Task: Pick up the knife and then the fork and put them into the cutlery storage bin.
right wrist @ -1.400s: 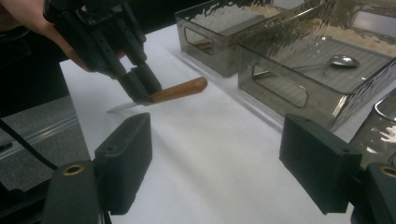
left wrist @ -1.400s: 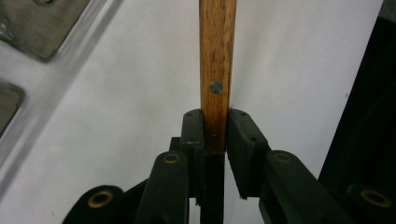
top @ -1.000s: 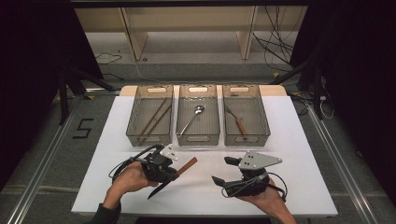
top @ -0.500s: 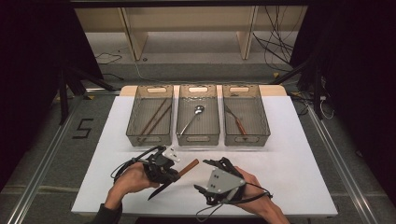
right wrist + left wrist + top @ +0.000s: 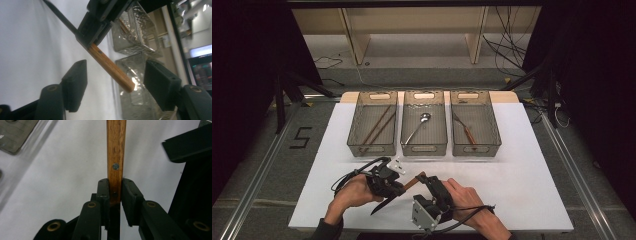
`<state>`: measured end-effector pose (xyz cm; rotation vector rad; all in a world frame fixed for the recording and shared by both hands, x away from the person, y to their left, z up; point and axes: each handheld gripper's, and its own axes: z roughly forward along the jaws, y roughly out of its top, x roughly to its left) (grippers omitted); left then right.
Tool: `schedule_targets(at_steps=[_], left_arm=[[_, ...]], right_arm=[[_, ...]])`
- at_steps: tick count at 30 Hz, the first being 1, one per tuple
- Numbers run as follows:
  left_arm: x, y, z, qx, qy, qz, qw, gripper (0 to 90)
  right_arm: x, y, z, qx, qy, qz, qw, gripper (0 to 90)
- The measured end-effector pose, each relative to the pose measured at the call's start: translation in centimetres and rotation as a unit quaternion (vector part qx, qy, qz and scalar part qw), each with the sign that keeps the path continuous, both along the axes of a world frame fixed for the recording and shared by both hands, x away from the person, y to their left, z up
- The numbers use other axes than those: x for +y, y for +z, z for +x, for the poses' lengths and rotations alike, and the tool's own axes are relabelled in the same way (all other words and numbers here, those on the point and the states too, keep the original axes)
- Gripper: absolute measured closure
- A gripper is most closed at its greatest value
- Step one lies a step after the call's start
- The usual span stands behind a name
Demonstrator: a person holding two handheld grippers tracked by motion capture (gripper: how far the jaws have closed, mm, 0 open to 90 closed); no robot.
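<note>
Gripping a wooden-handled knife (image 5: 398,192) above the white table (image 5: 522,185), the left gripper (image 5: 115,195) clamps its handle; the right gripper (image 5: 116,82), jaws apart and just closing, brackets the handle's free end without touching, near three trays (image 5: 424,148)
</note>
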<state>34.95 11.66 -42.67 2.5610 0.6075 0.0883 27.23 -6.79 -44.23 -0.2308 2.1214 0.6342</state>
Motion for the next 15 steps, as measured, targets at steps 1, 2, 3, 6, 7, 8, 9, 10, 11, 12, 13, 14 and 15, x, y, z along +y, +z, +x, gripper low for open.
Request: schedule_targets(at_steps=[1, 2, 3, 6, 7, 8, 9, 10, 11, 12, 13, 14, 15], left_arm=[[0.0, 0.0, 0.0, 0.000, 0.000, 0.000, 1.0000, 76.6], [0.0, 0.0, 0.0, 0.001, 0.000, 0.000, 1.0000, 76.6], [0.0, 0.0, 0.0, 0.001, 0.003, -0.002, 1.0000, 76.7], [-0.1, -0.1, 0.0, 0.003, 0.000, 0.001, 1.0000, 76.6], [-0.1, -0.1, 0.0, 0.003, 0.000, 0.001, 1.0000, 76.6], [-0.1, -0.1, 0.0, 0.005, -0.001, 0.002, 1.0000, 76.6], [-0.1, -0.1, 0.0, 0.005, -0.001, 0.003, 1.0000, 76.6], [-0.2, -0.1, 0.0, 0.005, -0.003, 0.004, 1.0000, 76.6], [-0.2, -0.2, 0.0, 0.005, -0.003, 0.004, 1.0000, 76.6], [-0.3, -0.2, 0.0, 0.004, -0.004, 0.005, 1.0000, 76.6], [-0.3, -0.2, -0.1, 0.006, -0.004, 0.005, 1.0000, 76.6], [-0.3, -0.2, -0.1, 0.006, -0.003, 0.006, 1.0000, 76.6], [-0.3, -0.2, -0.1, 0.006, -0.002, 0.006, 1.0000, 76.6]], right_arm=[[0.2, -0.3, -0.1, -0.012, 0.000, -0.005, 0.9999, 39.8], [0.4, -0.6, -0.1, -0.023, 0.000, -0.011, 0.9997, 41.2], [0.6, -0.9, 0.0, -0.034, 0.004, -0.020, 0.9992, 42.7], [1.1, -1.3, 0.1, -0.045, 0.005, -0.039, 0.9982, 45.9], [1.3, -1.5, 0.2, -0.052, 0.005, -0.034, 0.9980, 47.3], [1.4, -1.6, 0.2, -0.060, 0.006, -0.045, 0.9972, 48.4], [1.6, -1.8, 0.3, -0.067, 0.010, -0.045, 0.9967, 49.4], [1.6, -1.9, 0.4, -0.074, 0.012, -0.061, 0.9953, 50.9], [1.8, -2.2, 0.4, -0.080, 0.014, -0.066, 0.9945, 51.7], [1.9, -2.5, 0.4, -0.082, 0.011, -0.074, 0.9938, 52.7], [2.0, -2.6, 0.5, -0.087, 0.012, -0.085, 0.9924, 54.0], [2.2, -2.8, 0.6, -0.093, 0.013, -0.089, 0.9915, 55.3], [2.3, -2.9, 0.6, -0.096, 0.014, -0.094, 0.9909, 56.3]])
